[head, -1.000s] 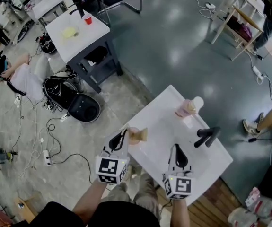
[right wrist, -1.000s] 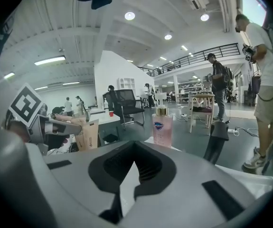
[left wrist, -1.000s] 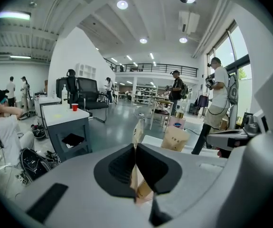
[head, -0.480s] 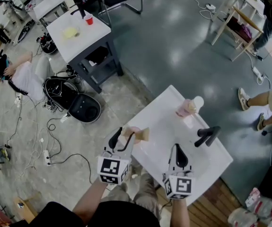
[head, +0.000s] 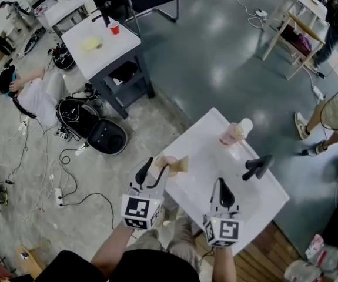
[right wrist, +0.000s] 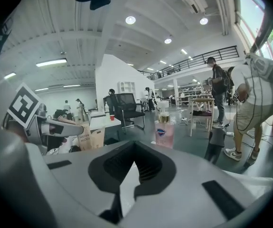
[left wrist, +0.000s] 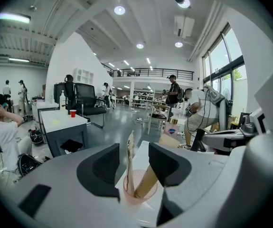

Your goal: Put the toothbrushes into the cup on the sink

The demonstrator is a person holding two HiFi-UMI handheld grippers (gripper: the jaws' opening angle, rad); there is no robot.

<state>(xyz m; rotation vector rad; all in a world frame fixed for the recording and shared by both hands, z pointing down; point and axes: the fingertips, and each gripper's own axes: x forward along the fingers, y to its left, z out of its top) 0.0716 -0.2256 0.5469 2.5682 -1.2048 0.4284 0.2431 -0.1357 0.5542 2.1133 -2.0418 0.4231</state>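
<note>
Toothbrushes (left wrist: pixel 145 182), 2 in paper wraps, stand in the cup (left wrist: pixel 138 196) on the sink (head: pixel 207 148) corner, lower middle of the head view. Left gripper (left wrist: pixel 134 152) jaws have just been opening and stand apart around the cup, touching nothing, probably letting go. Right gripper (right wrist: pixel 135 165) jaws are together, empty and idle.

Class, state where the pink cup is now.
Left gripper view: the cup stands at the sink's left edge, between the left gripper's jaws, which have just been opening.
</note>
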